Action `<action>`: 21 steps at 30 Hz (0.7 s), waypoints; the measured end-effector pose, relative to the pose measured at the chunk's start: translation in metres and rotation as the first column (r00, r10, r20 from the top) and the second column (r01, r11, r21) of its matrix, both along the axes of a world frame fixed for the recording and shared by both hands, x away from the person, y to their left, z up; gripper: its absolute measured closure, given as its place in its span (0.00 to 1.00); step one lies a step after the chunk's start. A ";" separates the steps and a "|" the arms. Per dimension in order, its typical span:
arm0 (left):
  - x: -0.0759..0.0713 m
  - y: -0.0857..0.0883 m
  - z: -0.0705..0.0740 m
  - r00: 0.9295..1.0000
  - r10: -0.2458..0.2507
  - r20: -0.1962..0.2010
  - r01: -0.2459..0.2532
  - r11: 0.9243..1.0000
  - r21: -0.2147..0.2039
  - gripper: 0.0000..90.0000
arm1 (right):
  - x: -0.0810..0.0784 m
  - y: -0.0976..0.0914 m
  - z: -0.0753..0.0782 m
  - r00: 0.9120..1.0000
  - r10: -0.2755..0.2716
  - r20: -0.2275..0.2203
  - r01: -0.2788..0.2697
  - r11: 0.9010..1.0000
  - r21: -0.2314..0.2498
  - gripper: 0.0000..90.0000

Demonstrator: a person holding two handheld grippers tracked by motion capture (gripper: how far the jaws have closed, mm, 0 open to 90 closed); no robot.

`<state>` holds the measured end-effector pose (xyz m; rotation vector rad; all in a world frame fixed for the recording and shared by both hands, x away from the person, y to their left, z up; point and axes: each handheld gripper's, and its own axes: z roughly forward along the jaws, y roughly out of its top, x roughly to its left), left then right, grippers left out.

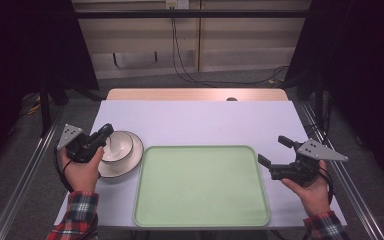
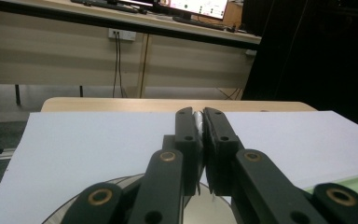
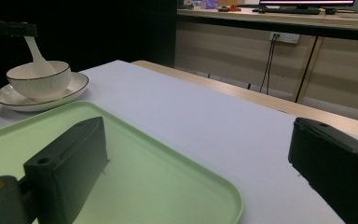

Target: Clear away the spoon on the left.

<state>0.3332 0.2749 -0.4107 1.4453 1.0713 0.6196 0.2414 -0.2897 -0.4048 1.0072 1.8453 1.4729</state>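
Spanning the scene, the worktop (image 1: 200,122) carries a pale lilac cover and is the largest element I see from my remote station. Next in size, a green tray (image 1: 201,185) lies at its near centre, bare of contents. To the tray's left a white plate (image 1: 130,162) with a dark rim supports a white bowl (image 1: 120,145), which stands upright on it. My left gripper (image 1: 104,134), held in the left hand (image 1: 82,172), reaches over the bowl's near-left rim; its jaws are clenched on the handle of a white spoon (image 3: 37,58), whose lower end rests inside the bowl. My right gripper (image 1: 275,150), held in the right hand (image 1: 312,192), hovers just right of the tray, jaws spread wide and grasping nothing.
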 end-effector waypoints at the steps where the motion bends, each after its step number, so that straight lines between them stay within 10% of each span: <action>1: 0.000 0.000 0.002 1.000 -0.007 0.000 0.007 1.000 -0.001 0.94 | 0.000 0.000 0.000 1.000 0.000 0.000 0.000 1.000 0.000 0.04; 21: -0.002 -0.024 0.043 0.994 -0.110 0.015 0.111 0.993 -0.042 0.95 | 0.000 -0.002 0.000 1.000 -0.001 0.002 0.001 1.000 0.003 0.04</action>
